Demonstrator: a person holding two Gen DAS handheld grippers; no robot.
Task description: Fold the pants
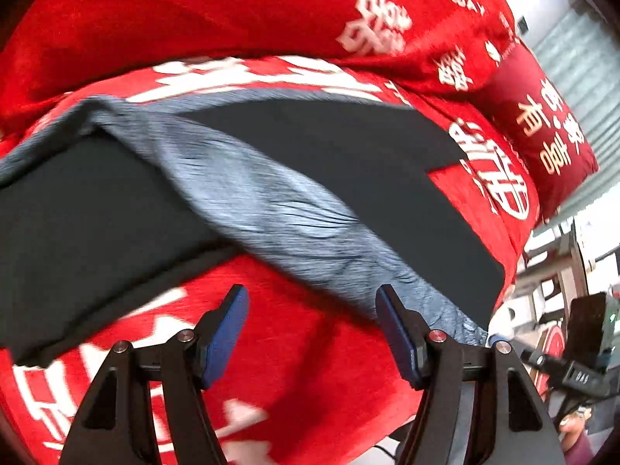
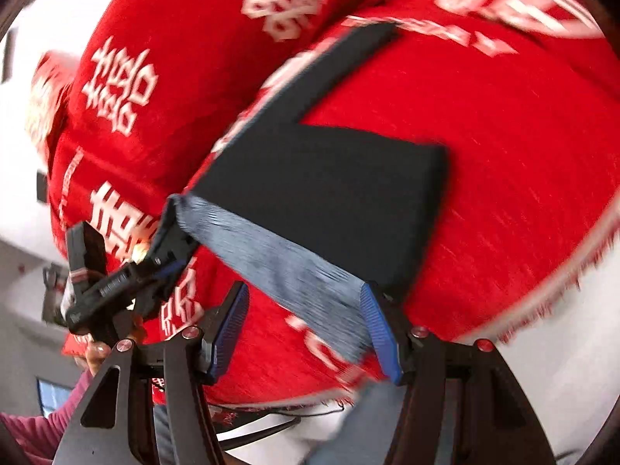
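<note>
The pants (image 1: 348, 162) lie spread on a red blanket (image 1: 302, 348); they are black with a grey twisted band (image 1: 271, 209) running across them. My left gripper (image 1: 310, 290) hovers open over bare red cloth just short of that band, with nothing between its blue pads. In the right wrist view the pants (image 2: 329, 193) show a black panel and a grey band (image 2: 279, 267) that runs down to the right pad (image 2: 381, 329). My right gripper (image 2: 304, 286) is open; the band lies beneath it, not pinched. The left gripper (image 2: 170, 240) appears blurred beside the band's far corner.
The red blanket (image 2: 503, 155) has white characters and a fringed edge at lower right. A dark red pillow (image 1: 542, 135) lies at the far right. A hand (image 2: 95, 352) in a magenta sleeve (image 2: 38, 426) holds the left tool. Room clutter (image 1: 562, 271) shows past the bed's edge.
</note>
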